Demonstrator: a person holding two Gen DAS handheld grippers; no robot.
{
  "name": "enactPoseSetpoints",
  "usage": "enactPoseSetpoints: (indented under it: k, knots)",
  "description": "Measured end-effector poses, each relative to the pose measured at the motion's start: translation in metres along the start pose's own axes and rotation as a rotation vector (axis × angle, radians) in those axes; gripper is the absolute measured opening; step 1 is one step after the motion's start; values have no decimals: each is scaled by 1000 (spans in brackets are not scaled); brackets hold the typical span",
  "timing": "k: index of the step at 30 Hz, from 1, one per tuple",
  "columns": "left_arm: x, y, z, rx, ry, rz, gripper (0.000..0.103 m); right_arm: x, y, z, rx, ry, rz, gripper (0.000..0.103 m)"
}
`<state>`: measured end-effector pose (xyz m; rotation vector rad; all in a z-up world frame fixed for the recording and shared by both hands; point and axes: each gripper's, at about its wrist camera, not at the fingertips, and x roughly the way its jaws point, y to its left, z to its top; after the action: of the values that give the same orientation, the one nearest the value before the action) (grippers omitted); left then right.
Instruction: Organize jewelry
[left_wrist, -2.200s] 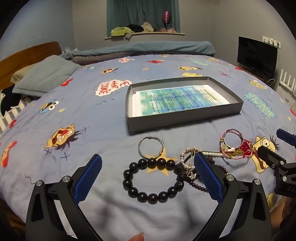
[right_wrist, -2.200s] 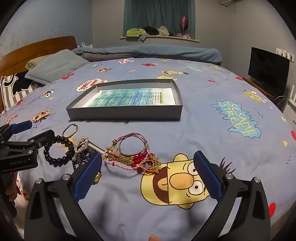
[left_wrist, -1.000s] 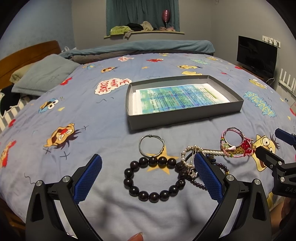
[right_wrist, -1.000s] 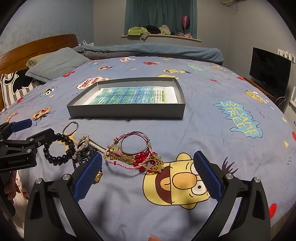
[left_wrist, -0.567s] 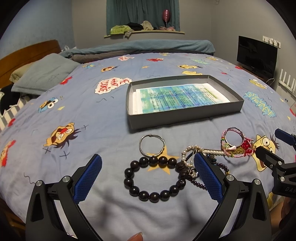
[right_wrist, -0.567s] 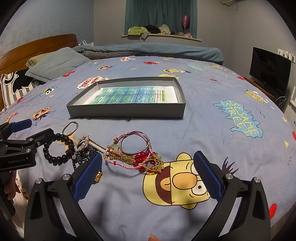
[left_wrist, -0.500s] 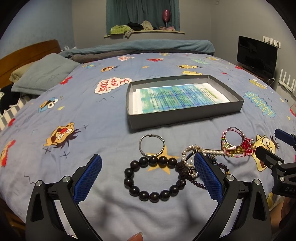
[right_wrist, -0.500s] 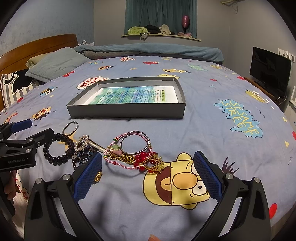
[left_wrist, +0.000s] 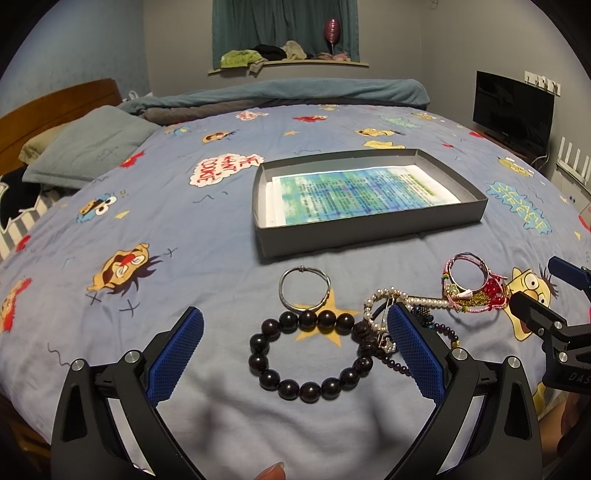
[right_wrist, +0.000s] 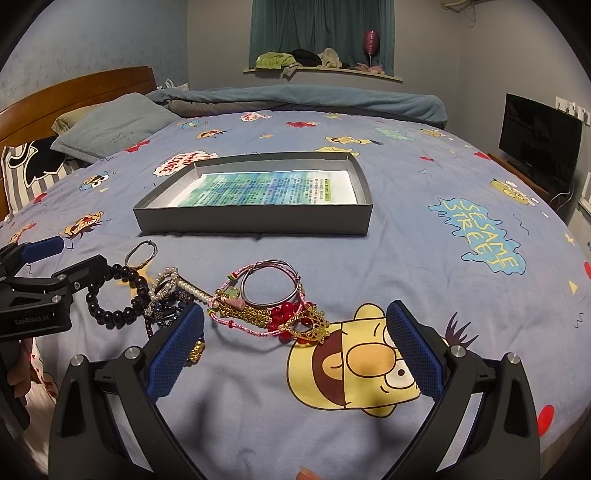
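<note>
Jewelry lies on the blue cartoon bedspread in front of a grey shallow box (left_wrist: 369, 230) (right_wrist: 255, 223) lined with printed paper. A black bead bracelet (left_wrist: 258, 358) (right_wrist: 110, 315) lies between the fingers of my open left gripper (left_wrist: 295, 354). Beyond it lies a silver bangle (left_wrist: 304, 288) (right_wrist: 141, 253). A pearl strand tangled with dark beads (left_wrist: 384, 306) (right_wrist: 173, 288) sits by the left gripper's right finger. A pile of pink cords, red beads and gold chain (left_wrist: 469, 291) (right_wrist: 273, 314) lies just ahead of my open, empty right gripper (right_wrist: 295, 347).
Pillows (right_wrist: 114, 127) and a wooden headboard (right_wrist: 74, 96) are at the far left. A folded blanket (right_wrist: 303, 96) lies across the far end of the bed. A black TV (right_wrist: 539, 140) stands at the right. The bed's near edge is just below both grippers.
Both grippers have drawn back and risen very slightly; the jewelry and box have not moved. Both grippers stay open.
</note>
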<state>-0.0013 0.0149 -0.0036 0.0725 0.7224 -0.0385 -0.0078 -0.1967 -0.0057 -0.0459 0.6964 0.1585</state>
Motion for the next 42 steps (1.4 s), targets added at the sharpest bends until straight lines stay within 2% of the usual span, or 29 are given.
enactPoseSetpoints:
  k: [13, 19, 24, 28, 33, 37, 39, 42]
  knots:
    - [14, 5, -1, 15, 8, 4, 99, 12, 0, 0, -4, 9, -1, 98]
    - [13, 24, 3, 16, -70, -46, 99, 23, -12, 7, 15, -7, 26, 98]
    - [28, 41, 4, -13, -20, -83, 98, 34, -19, 10, 40, -17, 32, 98]
    - [37, 46, 2, 3, -6, -62, 96, 41, -11, 12, 6, -23, 34, 97]
    - [50, 50, 3, -17, 26, -95, 96, 49, -3, 12, -17, -16, 50, 90]
    - [57, 40, 5, 5, 30, -115, 95, 57, -2, 12, -18, -7, 50, 74]
    - [60, 37, 6, 17, 30, -115, 95, 60, -4, 12, -15, -4, 43, 70]
    - [61, 31, 7, 24, 19, -146, 90, 64, -8, 12, -6, 2, 48, 57]
